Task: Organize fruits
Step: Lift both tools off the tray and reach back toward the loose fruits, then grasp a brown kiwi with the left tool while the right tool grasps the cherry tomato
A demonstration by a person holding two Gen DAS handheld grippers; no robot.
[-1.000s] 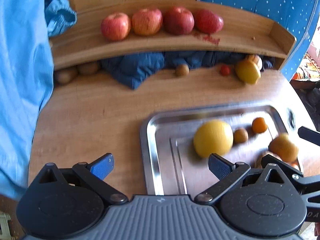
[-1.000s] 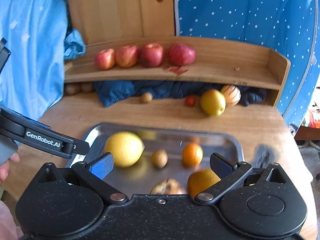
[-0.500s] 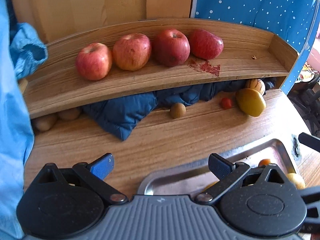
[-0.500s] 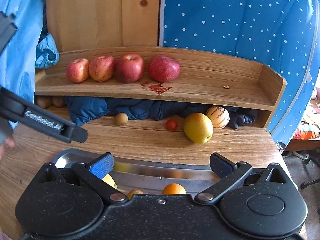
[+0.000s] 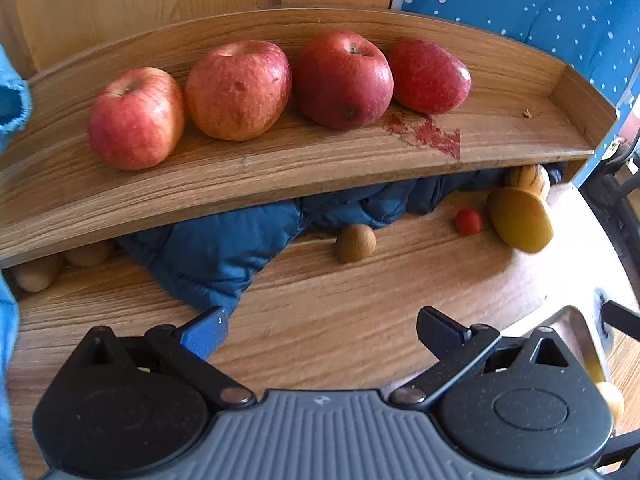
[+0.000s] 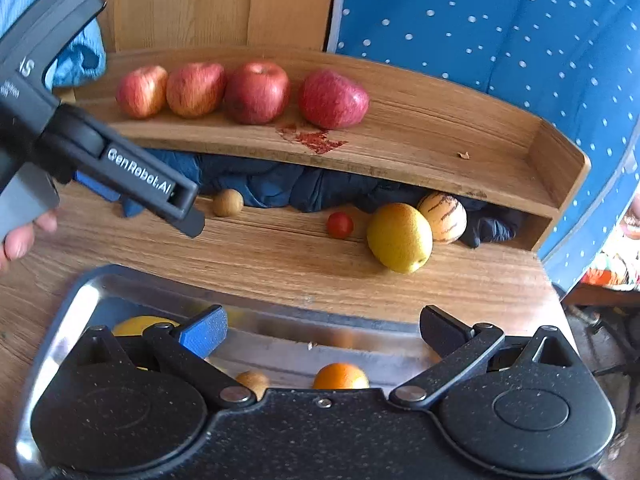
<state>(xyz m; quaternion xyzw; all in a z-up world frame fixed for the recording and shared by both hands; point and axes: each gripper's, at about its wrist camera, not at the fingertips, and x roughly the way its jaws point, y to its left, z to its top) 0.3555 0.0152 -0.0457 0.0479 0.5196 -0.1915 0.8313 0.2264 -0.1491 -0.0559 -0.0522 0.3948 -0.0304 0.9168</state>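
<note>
- A wooden surface (image 6: 280,264) stands against a wood-panel wall and a blue cloth with white dots (image 6: 500,32); a curved wooden shelf (image 5: 320,160) is raised above the back of it.
- Four red apples (image 5: 240,88) sit in a row on the shelf, side by side, the rightmost one next to a red stain (image 5: 428,136) on the wood.
- Under the shelf a dark blue padded cloth (image 5: 224,248) spills forward onto the surface.
- Just in front of the cloth lies a small brown round fruit (image 6: 227,202); to its right are a small red tomato (image 6: 340,225), then a large yellow fruit (image 6: 400,237), which touches a pale striped fruit (image 6: 443,217) tucked under the shelf edge.
- Two tan fruits (image 5: 38,276) lie in the shadow under the shelf's left end.
- A metal tray (image 6: 80,300) sits on the near part of the surface; it holds an orange (image 6: 340,376), a small brown fruit (image 6: 253,381) and a yellow fruit (image 6: 138,325), all partly hidden behind the right tool's body.
- The left hand-held gripper (image 5: 320,328) hovers over bare wood left of the tray, fingers spread wide with nothing between them.
- The right hand-held gripper (image 6: 322,330) hangs over the tray's far rim, likewise spread and empty.
- In the right wrist view, the left tool's black body crosses the upper left, with fingertips (image 6: 20,240) of the person's hand beneath it.
</note>
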